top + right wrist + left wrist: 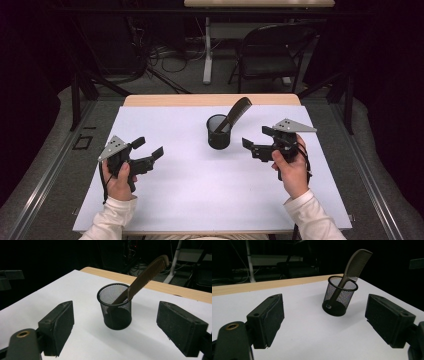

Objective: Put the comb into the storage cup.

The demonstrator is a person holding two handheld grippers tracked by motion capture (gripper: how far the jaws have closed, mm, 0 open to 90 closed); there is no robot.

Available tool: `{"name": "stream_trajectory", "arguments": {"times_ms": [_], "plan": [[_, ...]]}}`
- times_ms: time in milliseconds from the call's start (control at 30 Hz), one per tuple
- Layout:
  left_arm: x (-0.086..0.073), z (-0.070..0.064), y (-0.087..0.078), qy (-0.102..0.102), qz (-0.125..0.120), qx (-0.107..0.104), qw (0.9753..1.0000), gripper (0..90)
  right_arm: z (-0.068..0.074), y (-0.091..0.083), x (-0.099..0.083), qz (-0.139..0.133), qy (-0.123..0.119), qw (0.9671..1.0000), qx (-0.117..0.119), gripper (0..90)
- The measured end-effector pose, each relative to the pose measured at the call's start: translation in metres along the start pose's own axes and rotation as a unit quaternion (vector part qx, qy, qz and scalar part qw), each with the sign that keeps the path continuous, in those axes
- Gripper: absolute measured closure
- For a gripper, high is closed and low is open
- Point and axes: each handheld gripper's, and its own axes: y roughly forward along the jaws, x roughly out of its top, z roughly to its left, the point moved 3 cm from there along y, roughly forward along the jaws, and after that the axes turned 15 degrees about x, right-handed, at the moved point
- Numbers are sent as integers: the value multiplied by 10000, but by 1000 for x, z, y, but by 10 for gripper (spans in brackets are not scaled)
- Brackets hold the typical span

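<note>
Left tool (149, 148) and right tool (254, 141): both jaws spread wide, released, gripping nothing, hovering either side of the mesh cup (219, 132) and clear of it. Cup stands upright mid-counter (165, 200). Comb (234, 114) sits handle-down inside, leaning on the rim, teeth end protruding, likely so a tool can pinch it.

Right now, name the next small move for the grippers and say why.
Probably ease the right gripper forward toward the comb. Both it and the left gripper are open and empty, and the comb leans out of the mesh cup toward the right side.
</note>
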Motion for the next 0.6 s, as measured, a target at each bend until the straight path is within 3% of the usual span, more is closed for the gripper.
{"name": "stream_trajectory", "arguments": {"times_ms": [267, 400, 467, 600], "plan": [[1, 1, -3, 121, 13, -33, 9999, 156, 0, -19, -13, -133, -52, 9998, -153, 85], [2, 2, -5, 72, 48, -110, 9999, 156, -2, -27, -19, -124, -79, 9995, -279, 58], [3, 2, -6, 99, 55, -109, 9999, 156, -4, -32, -25, -166, -5, 9992, -364, 0], [4, 3, -11, 180, -3, -90, 9998, 156, -9, -38, -39, -146, 70, 9986, -499, 0]]}}
